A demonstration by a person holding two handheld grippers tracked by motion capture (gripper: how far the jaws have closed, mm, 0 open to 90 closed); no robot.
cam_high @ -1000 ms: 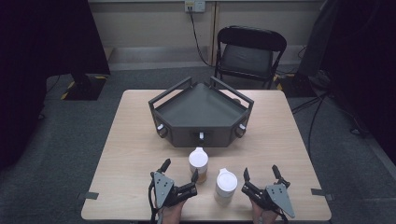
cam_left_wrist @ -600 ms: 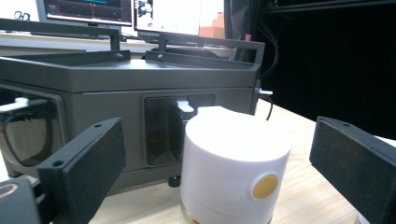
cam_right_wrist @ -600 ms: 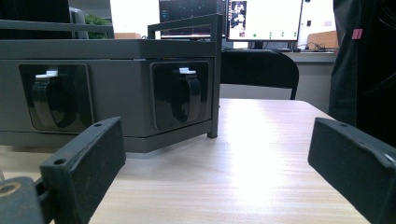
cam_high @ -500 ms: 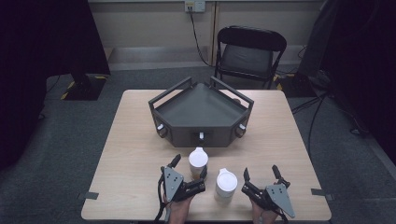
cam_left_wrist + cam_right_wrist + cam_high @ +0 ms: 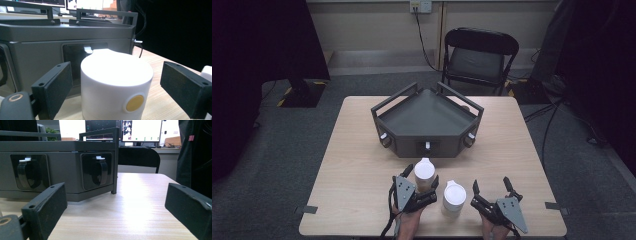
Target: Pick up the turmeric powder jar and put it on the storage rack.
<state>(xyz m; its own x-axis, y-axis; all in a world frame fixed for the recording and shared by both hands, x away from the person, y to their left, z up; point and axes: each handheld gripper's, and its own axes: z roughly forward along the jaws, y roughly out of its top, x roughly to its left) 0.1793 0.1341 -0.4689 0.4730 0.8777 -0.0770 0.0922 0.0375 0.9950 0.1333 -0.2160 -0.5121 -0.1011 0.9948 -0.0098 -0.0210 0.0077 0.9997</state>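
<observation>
Left gripper: jaws apart, one on each side of a white cup, gaps visible on both sides, no contact seen. Yellow dot on cup wall facing the camera. Cup upright on tabletop, lid with a small raised tab at the far edge. In high view, left gripper at the near tabletop edge, jaws reaching around the cup from the near side.

Right gripper: jaws wide apart, nothing between them, bare tabletop ahead. In high view, right gripper near the front right of the tabletop, pointing away from the person.

Second cup: white, upright, between the two grippers, just beside the right gripper's left jaw, apart from the first cup. Contact with that jaw: cannot tell.

Grey box: angular, open-topped, at mid-tabletop beyond both cups, with rail handles along the upper edges. Front faces with recessed openings; white tabs visible in the recesses in right gripper view. Same box directly behind the first cup in left gripper view.

Hands at the bottom edge of high view, one behind each gripper. Cable trailing from the left gripper over the near edge.

Surroundings: folding chair behind the tabletop, wall outlet with a cord above it, monitors visible beyond the box in right gripper view.
</observation>
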